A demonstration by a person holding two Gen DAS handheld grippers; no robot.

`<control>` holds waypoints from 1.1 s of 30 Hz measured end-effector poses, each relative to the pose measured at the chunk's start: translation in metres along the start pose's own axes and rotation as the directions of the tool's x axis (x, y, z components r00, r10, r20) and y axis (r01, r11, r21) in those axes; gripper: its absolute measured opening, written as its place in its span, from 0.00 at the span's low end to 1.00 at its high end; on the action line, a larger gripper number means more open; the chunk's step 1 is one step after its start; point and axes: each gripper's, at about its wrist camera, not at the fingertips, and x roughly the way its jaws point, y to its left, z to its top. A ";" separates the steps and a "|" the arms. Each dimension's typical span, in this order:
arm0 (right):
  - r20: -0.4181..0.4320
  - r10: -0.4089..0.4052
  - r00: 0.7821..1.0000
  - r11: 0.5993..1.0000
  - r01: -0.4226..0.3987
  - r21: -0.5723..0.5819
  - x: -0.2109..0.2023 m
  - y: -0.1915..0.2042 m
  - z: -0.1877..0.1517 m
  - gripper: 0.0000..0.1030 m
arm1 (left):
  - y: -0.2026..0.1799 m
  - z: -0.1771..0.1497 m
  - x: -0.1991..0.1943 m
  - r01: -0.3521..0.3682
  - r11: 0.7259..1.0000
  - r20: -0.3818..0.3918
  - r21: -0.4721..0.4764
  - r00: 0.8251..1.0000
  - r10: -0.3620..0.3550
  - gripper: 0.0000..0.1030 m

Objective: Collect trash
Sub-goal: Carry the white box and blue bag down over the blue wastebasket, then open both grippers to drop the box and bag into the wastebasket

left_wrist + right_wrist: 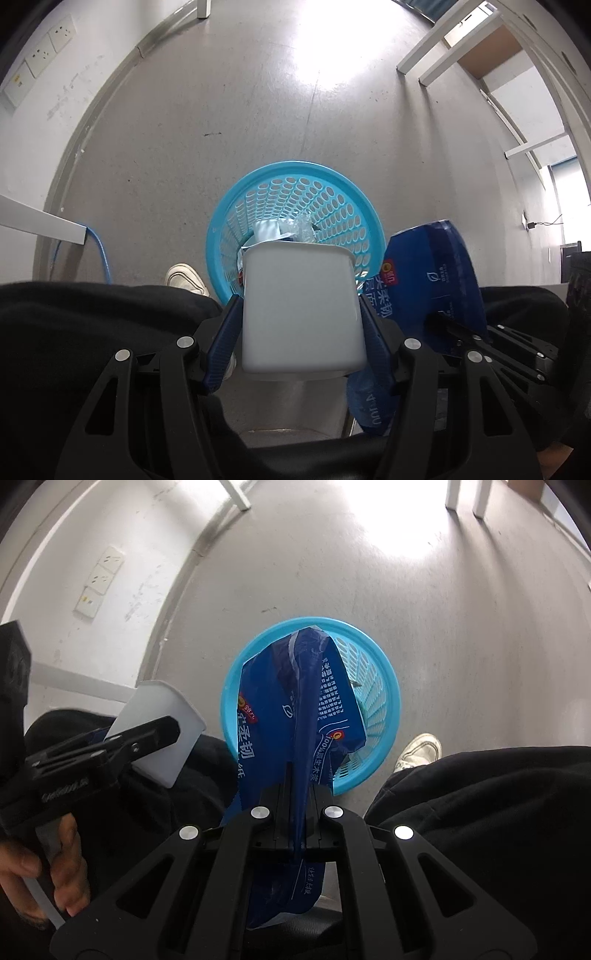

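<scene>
- left tool [299, 332] grips a white plastic container [301, 306] across its sides, blue pads pressed on both walls, mouth facing away toward the floor
- right tool [300, 805] is squeezed tight on a fold of a blue tissue wrapper [295, 709]; the wrapper hangs forward past the fingertips
- blue perforated basket [236, 206] stands on the grey floor [221, 92] below both tools, with some crumpled clear plastic and paper already inside
- step in hand, as i judge it: bring both pieces over the basket mouth and drop them
- to do it well: centre each item over the opening before letting go, not over the rim; the wrapper is light and floppy, so it should go low and release inside the rim or it may drift out
- the container is rigid, so a simple spread of the left tool should drop it (tip the mouth down first so it doesn't bounce off the rim)
- release one at a time, the two tools are near each other
- left wrist view shows the trash already in the basket and a white shoe [184, 278] just beside it; the wrapper shows only at the right edge
- right wrist view shows the person's hand [40, 867] on the left tool's handle and the wrapper covering much of the basket, hiding its contents
</scene>
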 end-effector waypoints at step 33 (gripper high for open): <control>-0.151 -0.002 0.989 0.970 0.039 0.241 0.122 -0.065 0.073 0.32 | 0.033 0.072 0.090 0.041 0.976 -0.058 -0.215 0.997 -0.055 0.87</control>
